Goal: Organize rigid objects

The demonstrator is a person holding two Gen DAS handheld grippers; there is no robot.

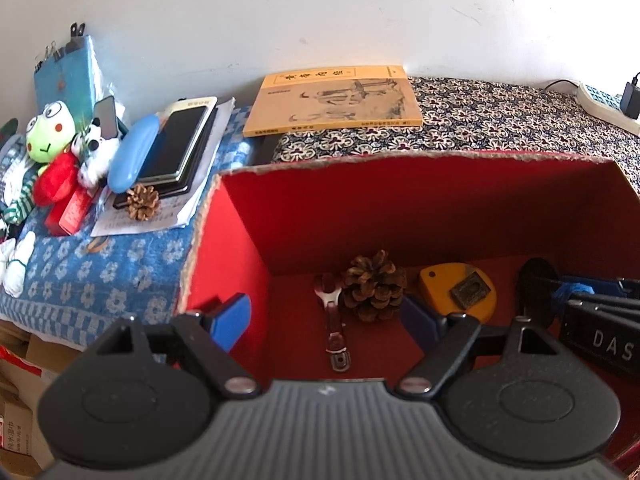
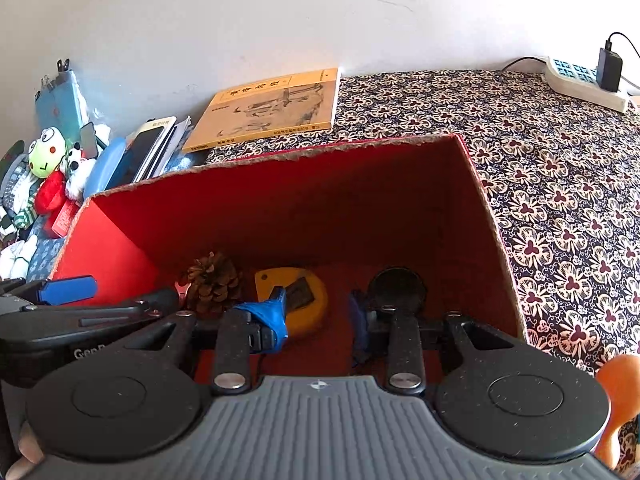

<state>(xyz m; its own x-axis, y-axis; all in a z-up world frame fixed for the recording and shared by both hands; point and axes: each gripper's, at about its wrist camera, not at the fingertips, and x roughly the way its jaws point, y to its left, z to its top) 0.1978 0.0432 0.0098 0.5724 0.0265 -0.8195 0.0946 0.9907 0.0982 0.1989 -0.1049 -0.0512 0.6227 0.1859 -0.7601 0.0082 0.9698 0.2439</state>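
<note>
An open red box (image 1: pixel 240 240) (image 2: pixel 492 216) holds a pinecone (image 1: pixel 374 286) (image 2: pixel 214 282), a small metal wrench (image 1: pixel 334 320), a yellow tape measure (image 1: pixel 460 290) (image 2: pixel 316 292) and a black round object (image 1: pixel 538 280) (image 2: pixel 396 284). My left gripper (image 1: pixel 326 316) hangs open over the box's left half, with the wrench and pinecone beyond its blue fingers; its left finger (image 2: pixel 68 290) is at the left wall. Over the middle of the box my right gripper (image 2: pixel 316 326) stands open with nothing between its fingers. A second pinecone (image 1: pixel 142 202) lies on papers outside the box.
Left of the box, on a blue flowered cloth (image 1: pixel 80 276), lie stacked phones (image 1: pixel 180 148), a blue case (image 1: pixel 132 152), plush toys (image 1: pixel 52 136) and a red packet. Behind are a yellow book (image 1: pixel 332 100) (image 2: pixel 268 108) and a power strip (image 2: pixel 584 82). An orange object (image 2: pixel 618 392) sits at lower right.
</note>
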